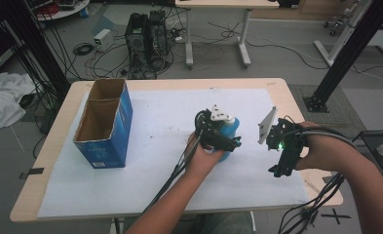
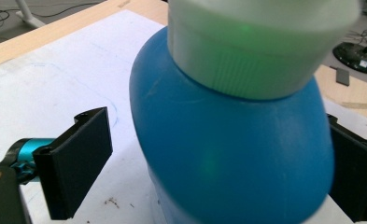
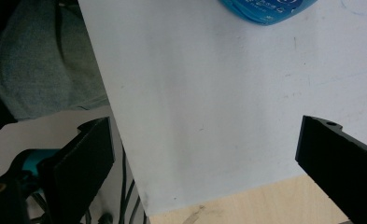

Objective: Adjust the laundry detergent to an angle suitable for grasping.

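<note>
The open blue box [image 1: 104,124] at the left stands empty. At centre, the left gripper [image 1: 223,141] has its jaws spread around the blue bottle [image 2: 232,154], not yet pinching it. The right gripper [image 1: 281,156] hovers spread and empty. Grasp and transfer appear outstanding.

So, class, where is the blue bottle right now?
In the high view the blue bottle stands near the table's middle on the white sheet, between the left gripper's open jaws, right of the cardboard box.

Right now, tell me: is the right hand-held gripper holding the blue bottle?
No, the right hand-held gripper stands open over bare white paper, with the blue bottle apart from it.
</note>
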